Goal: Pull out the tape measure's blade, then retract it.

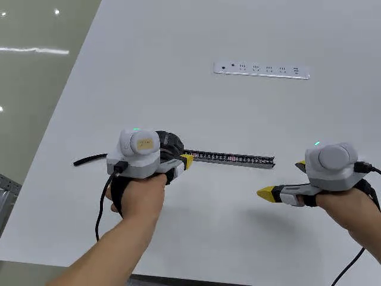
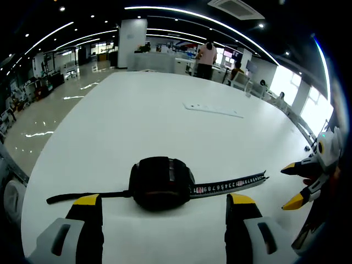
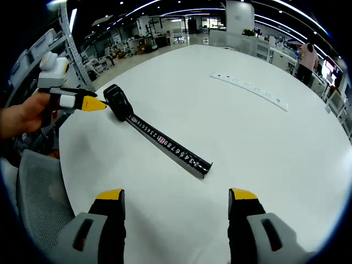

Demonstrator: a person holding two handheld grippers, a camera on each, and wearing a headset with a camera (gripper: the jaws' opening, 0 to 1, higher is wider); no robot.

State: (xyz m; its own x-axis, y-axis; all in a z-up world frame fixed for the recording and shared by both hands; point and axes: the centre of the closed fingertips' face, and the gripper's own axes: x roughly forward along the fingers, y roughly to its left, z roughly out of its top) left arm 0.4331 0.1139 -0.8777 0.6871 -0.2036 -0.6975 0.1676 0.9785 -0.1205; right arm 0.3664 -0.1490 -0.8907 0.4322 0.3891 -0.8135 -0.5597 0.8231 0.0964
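Left gripper view: the black tape measure [image 2: 161,182] lies on the white table [image 2: 137,121], just ahead between my left gripper's [image 2: 164,201] spread jaws, which grasp nothing. Its blade [image 2: 228,185] runs out toward 3 o'clock, its strap [image 2: 88,195] toward 9. My right gripper [image 3: 176,194] hangs released near the blade's tip. A power strip [image 1: 261,70] lies at 12 o'clock, well apart.

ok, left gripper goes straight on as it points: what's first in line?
The tape measure's black case, dead ahead of the left gripper, centred between its open jaws. Depth to it is hard to judge.
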